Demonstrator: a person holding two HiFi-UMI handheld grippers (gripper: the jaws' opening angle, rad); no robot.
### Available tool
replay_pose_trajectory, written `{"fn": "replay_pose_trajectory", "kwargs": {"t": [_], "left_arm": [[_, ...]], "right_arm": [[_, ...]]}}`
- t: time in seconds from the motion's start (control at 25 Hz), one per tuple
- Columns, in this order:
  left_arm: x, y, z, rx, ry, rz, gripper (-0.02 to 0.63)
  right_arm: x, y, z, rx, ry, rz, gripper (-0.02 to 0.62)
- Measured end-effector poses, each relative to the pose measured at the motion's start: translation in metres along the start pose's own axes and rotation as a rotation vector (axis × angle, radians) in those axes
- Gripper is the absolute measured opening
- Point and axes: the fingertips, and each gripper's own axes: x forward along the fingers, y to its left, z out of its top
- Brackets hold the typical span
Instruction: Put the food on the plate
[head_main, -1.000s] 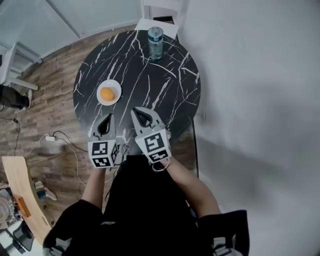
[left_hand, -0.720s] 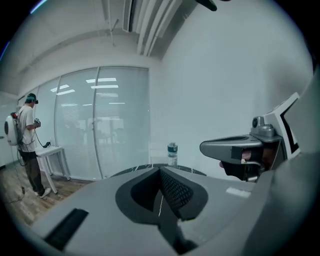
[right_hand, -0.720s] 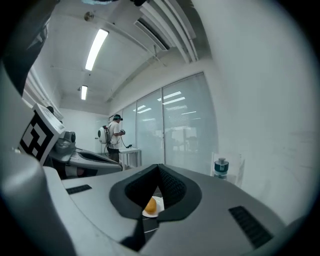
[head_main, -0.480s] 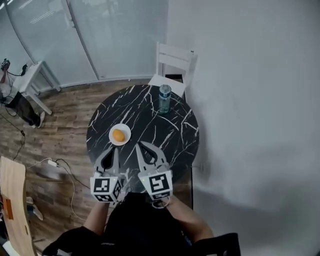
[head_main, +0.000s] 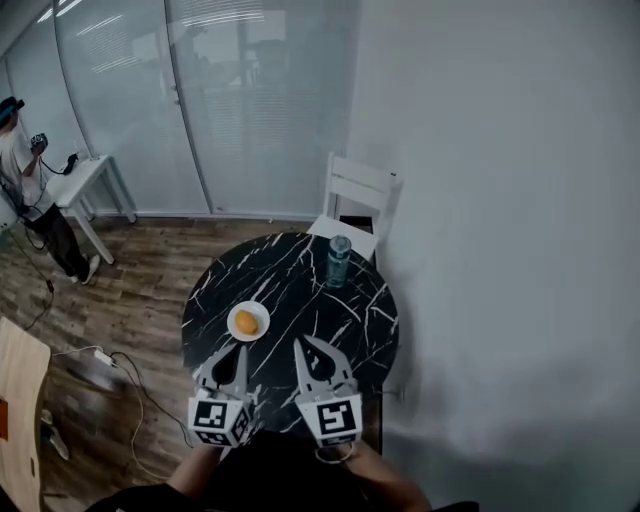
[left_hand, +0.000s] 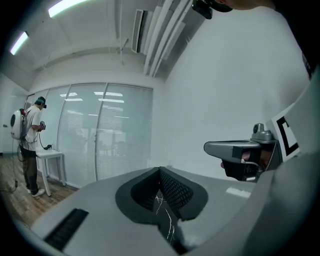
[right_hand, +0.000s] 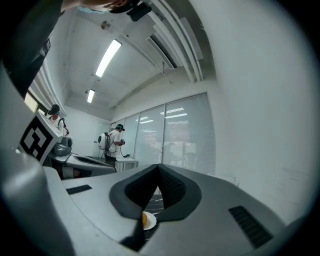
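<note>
A small white plate (head_main: 247, 321) sits at the left of the round black marble table (head_main: 350, 330) with an orange piece of food (head_main: 246, 321) on it. My left gripper (head_main: 238, 353) and right gripper (head_main: 303, 346) hover side by side over the table's near edge, both shut and empty, short of the plate. In the right gripper view the closed jaws (right_hand: 159, 168) point over the table, and the plate (right_hand: 149, 220) with the food (right_hand: 144, 218) shows below them. The left gripper view shows its closed jaws (left_hand: 160, 170) with the right gripper (left_hand: 240, 150) beside them.
A clear water bottle (head_main: 338, 260) stands at the table's far edge, with a white chair (head_main: 357, 200) behind it. A grey wall runs along the right. A person (head_main: 25, 160) stands by a white side table (head_main: 85, 180) at far left. Cables (head_main: 120, 360) lie on the wood floor.
The head view has swung up and back, so the table and both grippers now sit lower and smaller in the frame. Both grippers stay shut, side by side; the food stays on the plate.
</note>
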Motion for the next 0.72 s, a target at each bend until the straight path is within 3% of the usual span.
{"fn": "replay_pose_trajectory", "kwargs": {"t": [0.72], "left_arm": [[-0.035,-0.020,0.011,0.027,-0.014,-0.003,0.000]], "right_arm": [[-0.038,0.019,0.011,-0.042,-0.008,-0.003,-0.003]]}}
